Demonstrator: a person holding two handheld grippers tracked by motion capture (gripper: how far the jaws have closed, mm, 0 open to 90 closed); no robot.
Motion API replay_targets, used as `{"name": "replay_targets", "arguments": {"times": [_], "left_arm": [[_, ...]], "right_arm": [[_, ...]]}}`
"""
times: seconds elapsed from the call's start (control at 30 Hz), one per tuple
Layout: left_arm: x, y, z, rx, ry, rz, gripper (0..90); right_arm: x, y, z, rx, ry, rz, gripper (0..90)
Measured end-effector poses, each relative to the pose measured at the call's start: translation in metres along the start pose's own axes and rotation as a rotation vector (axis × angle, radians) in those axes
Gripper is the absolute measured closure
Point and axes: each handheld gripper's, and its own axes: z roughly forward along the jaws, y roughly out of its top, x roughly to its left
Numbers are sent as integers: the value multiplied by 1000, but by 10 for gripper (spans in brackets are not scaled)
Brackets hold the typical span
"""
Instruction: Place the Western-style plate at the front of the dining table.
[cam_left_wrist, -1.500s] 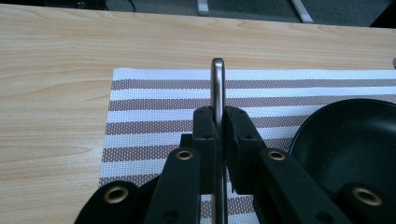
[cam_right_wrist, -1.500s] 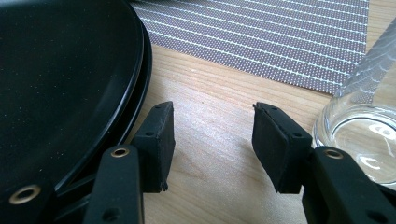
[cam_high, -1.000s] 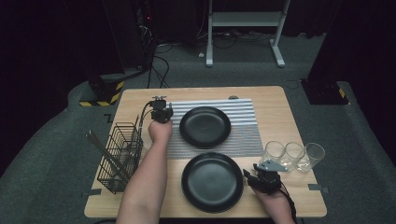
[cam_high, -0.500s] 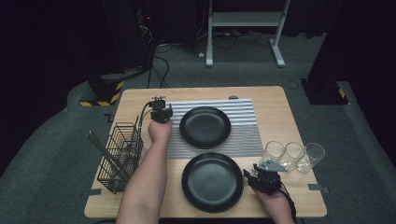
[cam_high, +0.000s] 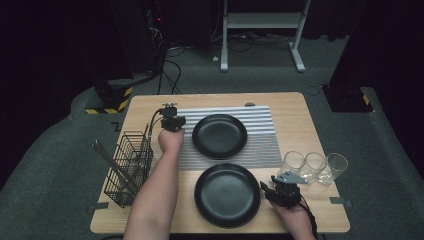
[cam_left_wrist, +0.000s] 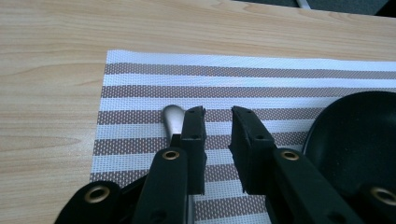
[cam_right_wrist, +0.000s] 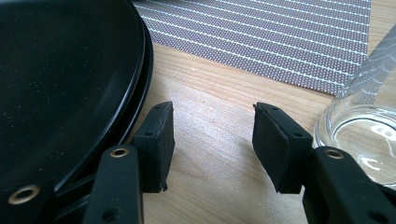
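Hovering low over the striped placemat (cam_left_wrist: 243, 88), the left gripper (cam_left_wrist: 218, 114) has its jaws a little apart; they have just been opening, and nothing sits between the pads. A silver utensil handle (cam_left_wrist: 172, 119) lies flat on the placemat just outside the left-hand jaw, passing beneath it; whether that jaw touches it I cannot tell. The far black plate (cam_high: 219, 136) rests on the placemat just right of this gripper. In the high view the left gripper (cam_high: 172, 121) sits at the placemat's left edge, the forearm stretching up from the near edge of the table (cam_high: 150, 102), hand wrapped over the gripper body.

The right gripper (cam_right_wrist: 212, 126) holds its jaws clearly apart over bare wood with nothing between them. Its left-hand jaw stands just beside the rim of the near black plate (cam_right_wrist: 56, 70), and a clear glass (cam_right_wrist: 364, 126) stands just right of the other jaw. In the high view the right gripper (cam_high: 272, 190) lies near the table's near edge, between that plate and the row of glasses.
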Motion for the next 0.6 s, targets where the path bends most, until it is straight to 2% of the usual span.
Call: {"name": "replay_targets", "arguments": {"times": [0.17,0.4,0.5,0.6], "left_arm": [[-7,-1,-6,1,-4,27,736],[-19,-3,-19,-27,1,67,736],[-24,-7,-27,-35,7,90,807],[-26,-11,-33,-38,8,107,817]], "right_arm": [[0,0,0,-1,0,-2,483],[0,0,0,0,-3,-3,483],[0,0,0,2,-3,0,483],[1,0,0,3,0,-4,483]]}}
